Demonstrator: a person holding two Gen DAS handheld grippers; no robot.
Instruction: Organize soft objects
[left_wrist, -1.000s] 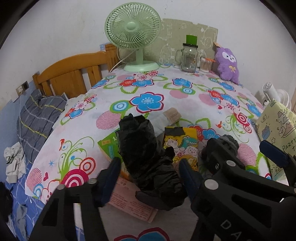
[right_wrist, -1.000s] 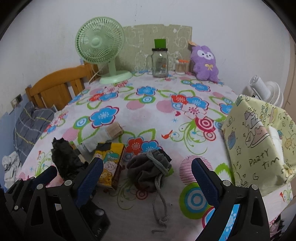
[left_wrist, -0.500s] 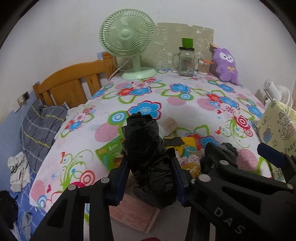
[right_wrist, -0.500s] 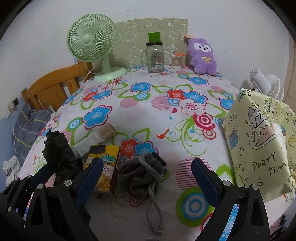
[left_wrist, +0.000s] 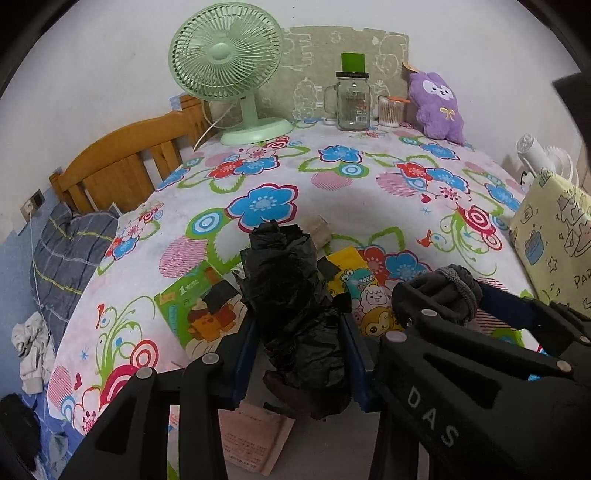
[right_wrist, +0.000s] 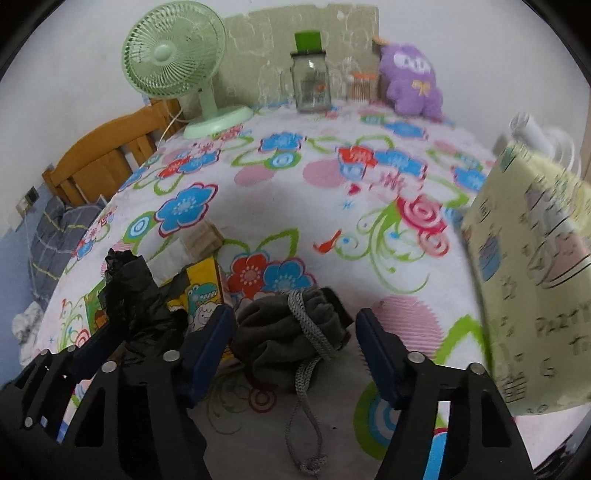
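Closed since before, left gripper (left_wrist: 300, 356) pinches black plastic bag (left_wrist: 291, 291).

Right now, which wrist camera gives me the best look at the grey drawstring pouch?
The right wrist view: the grey drawstring pouch lies whole between the open right gripper fingers, its cord trailing toward the camera. The left wrist view shows only its top, poking up behind the right gripper's arm.

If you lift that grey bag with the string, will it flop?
Probably. The grey drawstring pouch lies slumped and wrinkled, so it looks soft and would likely sag. Its cord trails loose on the tablecloth and would probably dangle. It seems light, though its contents are hidden.
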